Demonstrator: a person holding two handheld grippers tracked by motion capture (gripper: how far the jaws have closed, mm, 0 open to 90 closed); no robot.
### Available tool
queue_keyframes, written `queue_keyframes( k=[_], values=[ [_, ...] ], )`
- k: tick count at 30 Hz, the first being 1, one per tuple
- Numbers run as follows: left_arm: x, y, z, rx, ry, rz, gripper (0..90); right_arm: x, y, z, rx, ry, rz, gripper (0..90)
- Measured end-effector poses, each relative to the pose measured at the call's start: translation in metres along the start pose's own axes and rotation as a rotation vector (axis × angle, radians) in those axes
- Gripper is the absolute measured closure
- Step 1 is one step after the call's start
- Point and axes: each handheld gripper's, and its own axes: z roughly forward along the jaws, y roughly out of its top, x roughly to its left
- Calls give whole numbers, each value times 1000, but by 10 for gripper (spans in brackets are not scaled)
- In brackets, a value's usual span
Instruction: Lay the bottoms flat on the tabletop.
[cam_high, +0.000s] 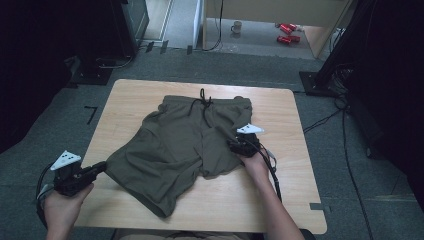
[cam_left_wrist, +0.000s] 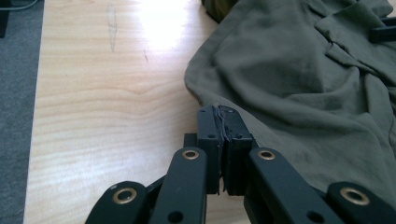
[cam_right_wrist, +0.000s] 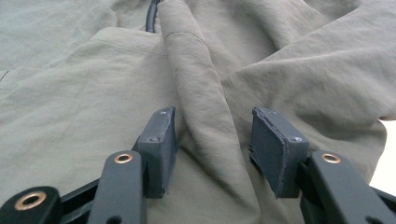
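Note:
A pair of olive green shorts (cam_high: 175, 145) lies spread on the wooden table (cam_high: 280, 115), waistband at the far side, with a black drawstring (cam_high: 204, 102). My left gripper (cam_high: 102, 166) is at the hem of the left leg, near the table's left edge. In the left gripper view the left gripper (cam_left_wrist: 223, 114) is shut, with the edge of the shorts (cam_left_wrist: 299, 70) pinched between its pads. My right gripper (cam_high: 234, 145) rests on the right leg. In the right gripper view the right gripper (cam_right_wrist: 212, 126) is open and straddles a raised fold of the shorts (cam_right_wrist: 70, 84).
Bare wood (cam_left_wrist: 107, 93) lies left of the shorts, and more lies along the table's near and right edges. Grey carpet surrounds the table. Cables (cam_high: 325, 120) trail across the floor at the right, and red cans (cam_high: 287, 34) and a mug (cam_high: 236, 26) sit far back.

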Motion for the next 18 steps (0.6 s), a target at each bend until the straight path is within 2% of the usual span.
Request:
queue_keyframes(
  k=[8,18],
  values=[
    [1,-9,-6,10,11,-9,886,0,6,7,1,-8,6,505],
    [8,-19,-13,29,41,-43,885,-2,12,14,1,-14,9,505]
  ],
)
